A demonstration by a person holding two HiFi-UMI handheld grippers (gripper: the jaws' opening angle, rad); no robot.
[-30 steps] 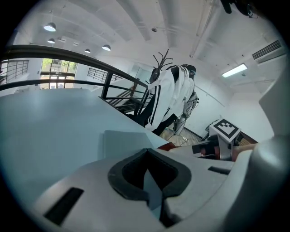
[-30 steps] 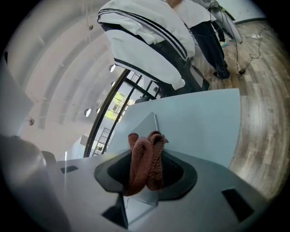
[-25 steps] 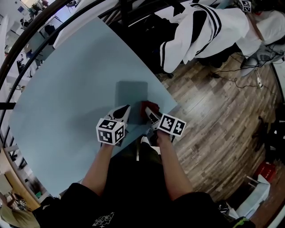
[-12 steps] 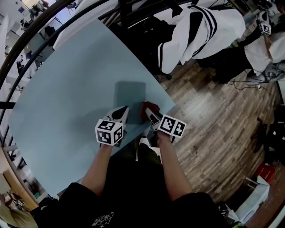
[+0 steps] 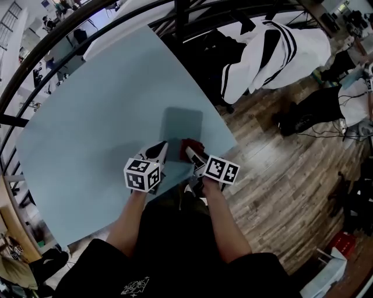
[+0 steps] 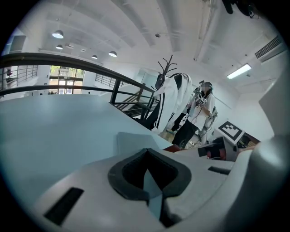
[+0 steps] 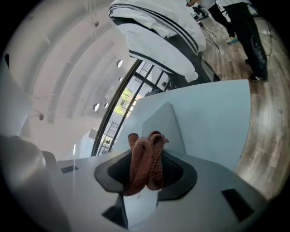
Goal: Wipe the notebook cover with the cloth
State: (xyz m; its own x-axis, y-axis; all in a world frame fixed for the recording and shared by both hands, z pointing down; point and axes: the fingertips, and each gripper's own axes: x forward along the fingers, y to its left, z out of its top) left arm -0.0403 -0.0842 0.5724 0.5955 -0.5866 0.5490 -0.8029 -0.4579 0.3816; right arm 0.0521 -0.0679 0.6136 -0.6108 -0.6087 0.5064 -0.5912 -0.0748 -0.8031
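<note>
A grey-blue notebook [image 5: 182, 123] lies flat on the pale blue table [image 5: 87, 105], near its front right corner. In the right gripper view it shows as a slab, the notebook [image 7: 164, 123], just beyond the jaws. My right gripper [image 5: 187, 150] is shut on a bunched reddish-brown cloth [image 7: 145, 159], which reaches the notebook's near edge as the cloth [image 5: 192, 145] in the head view. My left gripper [image 5: 162, 146] is shut with nothing in it, at the notebook's near left corner. The left gripper view shows the notebook [image 6: 136, 141] ahead.
The table's right edge [image 5: 224, 125] drops to a wooden floor [image 5: 280, 169]. A white jacket with black stripes [image 5: 268, 49] hangs beyond the table, next to a dark railing [image 5: 175, 11]. People stand at the far right.
Both grippers have shifted slightly up toward the notebook, and the cloth now sits at its near edge. The view has tilted, and the people at the right have moved.
</note>
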